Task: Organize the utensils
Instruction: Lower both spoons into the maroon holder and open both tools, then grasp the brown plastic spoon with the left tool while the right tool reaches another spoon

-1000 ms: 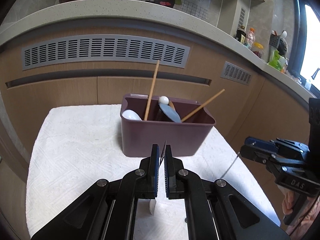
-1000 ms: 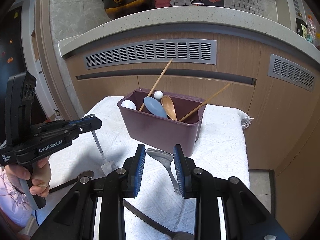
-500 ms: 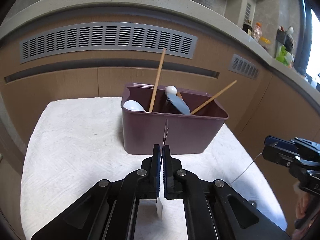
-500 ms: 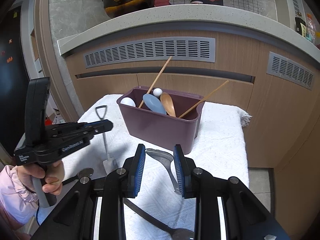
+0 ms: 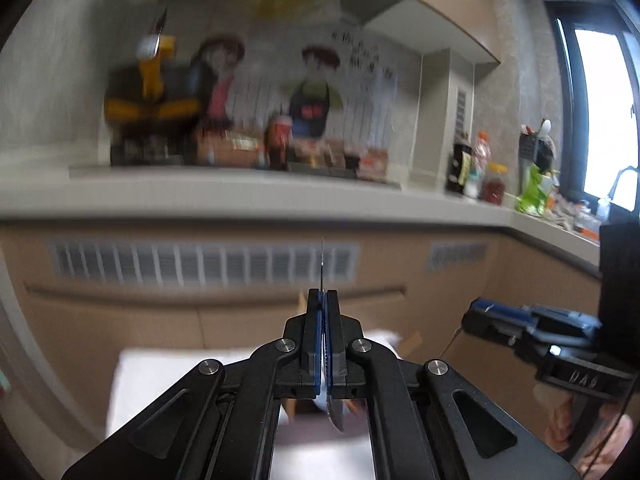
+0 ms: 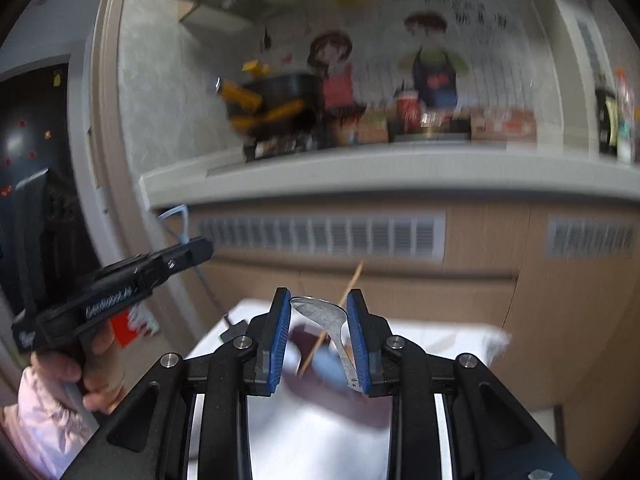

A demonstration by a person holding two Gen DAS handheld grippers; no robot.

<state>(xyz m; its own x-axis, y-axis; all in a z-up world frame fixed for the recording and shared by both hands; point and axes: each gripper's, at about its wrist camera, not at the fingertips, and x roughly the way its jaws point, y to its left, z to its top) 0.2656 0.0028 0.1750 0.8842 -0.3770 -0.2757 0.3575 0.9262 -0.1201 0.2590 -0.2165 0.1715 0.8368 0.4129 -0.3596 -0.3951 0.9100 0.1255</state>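
My left gripper [image 5: 323, 300] is shut on a thin metal spatula [image 5: 322, 264], seen edge-on; it is lifted and tilted up. In the right wrist view the left gripper [image 6: 200, 250] holds the spatula [image 6: 182, 222] upright with its blade [image 6: 234, 330] hanging below. My right gripper [image 6: 319, 312] is shut on a metal spoon [image 6: 324, 316] by its bowl, lifted. The purple utensil bin [image 6: 308, 340] with a wooden chopstick [image 6: 340, 304] lies blurred behind and below the right fingers. The right gripper shows in the left wrist view [image 5: 476, 318].
A white towel-covered table [image 6: 440, 340] lies below. Wooden cabinets with grey vents [image 6: 320, 236] stand behind it. A counter [image 5: 240, 196] above carries a yellow-handled pan [image 5: 148, 100], bottles and jars. Both views are motion-blurred.
Both grippers have risen and tilted upward, so the counter now fills the views. The spatula and the spoon have come up off the table with them.
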